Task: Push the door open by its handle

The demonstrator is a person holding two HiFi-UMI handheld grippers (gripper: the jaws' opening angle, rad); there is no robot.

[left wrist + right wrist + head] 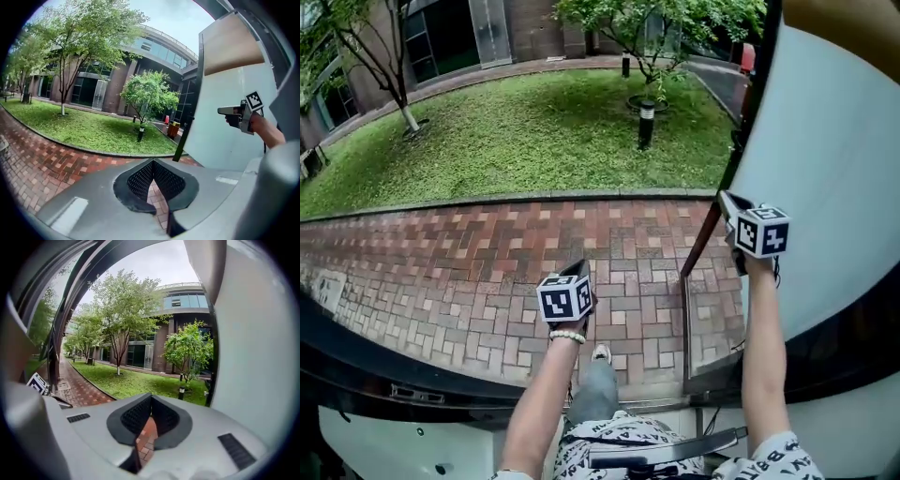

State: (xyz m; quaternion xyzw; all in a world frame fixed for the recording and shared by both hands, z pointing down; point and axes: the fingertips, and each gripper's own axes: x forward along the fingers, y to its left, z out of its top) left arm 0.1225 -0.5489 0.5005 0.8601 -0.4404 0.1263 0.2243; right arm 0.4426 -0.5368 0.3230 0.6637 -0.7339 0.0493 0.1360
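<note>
Out past red brick paving [487, 272] and green lawn [534, 131], pale white door [834, 169] cut off at right, handle not made out; left tongs [153, 160] and right tongs [151, 395] closed, empty.

surface: red brick paving [469, 272] | on it: person's shoe [601, 353] | far edge: kerb [534, 197]

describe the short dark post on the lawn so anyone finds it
Find the curved green lawn beyond the red brick paving. Near its right end grows a small leafy tree. The short dark post stands on grass just before it, nearer the bricks than the similar post farther back.
</note>
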